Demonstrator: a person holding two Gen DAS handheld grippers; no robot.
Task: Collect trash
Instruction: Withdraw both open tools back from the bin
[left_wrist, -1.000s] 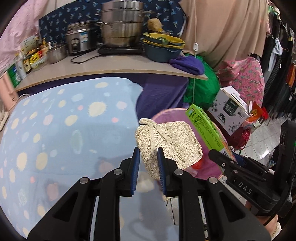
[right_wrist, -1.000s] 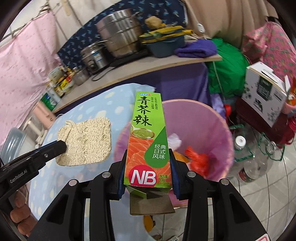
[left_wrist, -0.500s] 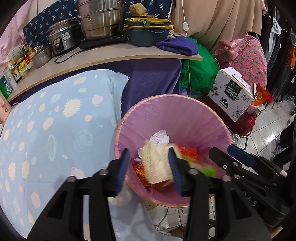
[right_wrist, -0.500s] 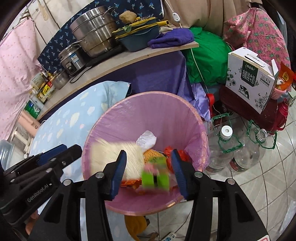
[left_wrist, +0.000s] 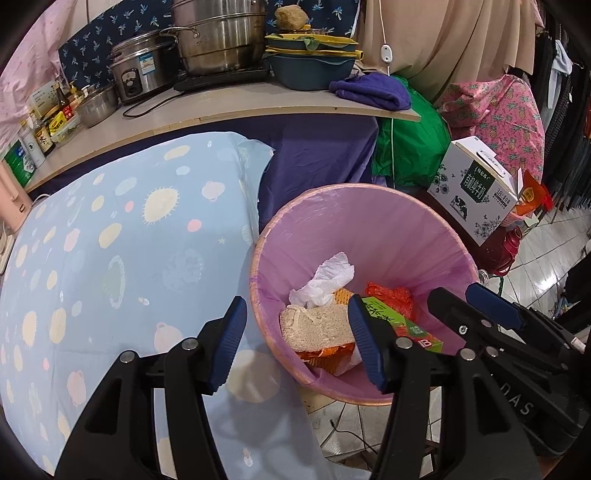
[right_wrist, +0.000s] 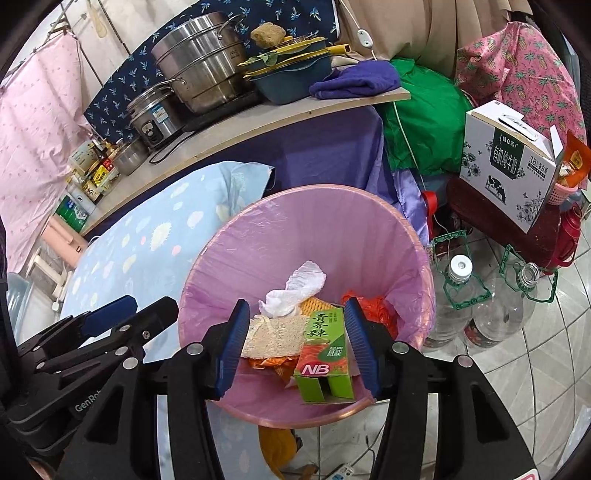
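Note:
A bin with a pink liner (left_wrist: 388, 236) (right_wrist: 280, 236) stands on the floor beside the table. In it lie a beige loofah pad (left_wrist: 314, 326) (right_wrist: 275, 334), a green wasabi box (left_wrist: 399, 325) (right_wrist: 325, 354), a crumpled white tissue (left_wrist: 325, 280) (right_wrist: 291, 290) and orange wrappers. My left gripper (left_wrist: 297, 345) is open and empty above the bin's near rim. My right gripper (right_wrist: 295, 345) is open and empty above the bin. It shows at the right of the left wrist view (left_wrist: 491, 317).
The table has a light blue patterned cloth (left_wrist: 110, 258). Behind it a counter (left_wrist: 229, 107) carries pots, basins and a purple towel. A milk carton box (right_wrist: 509, 158) and large plastic bottles (right_wrist: 458, 295) stand on the tiled floor at the right.
Both grippers have opened above the bin. The loofah pad dropped from the left gripper and the green box from the right; both now lie in the bin.

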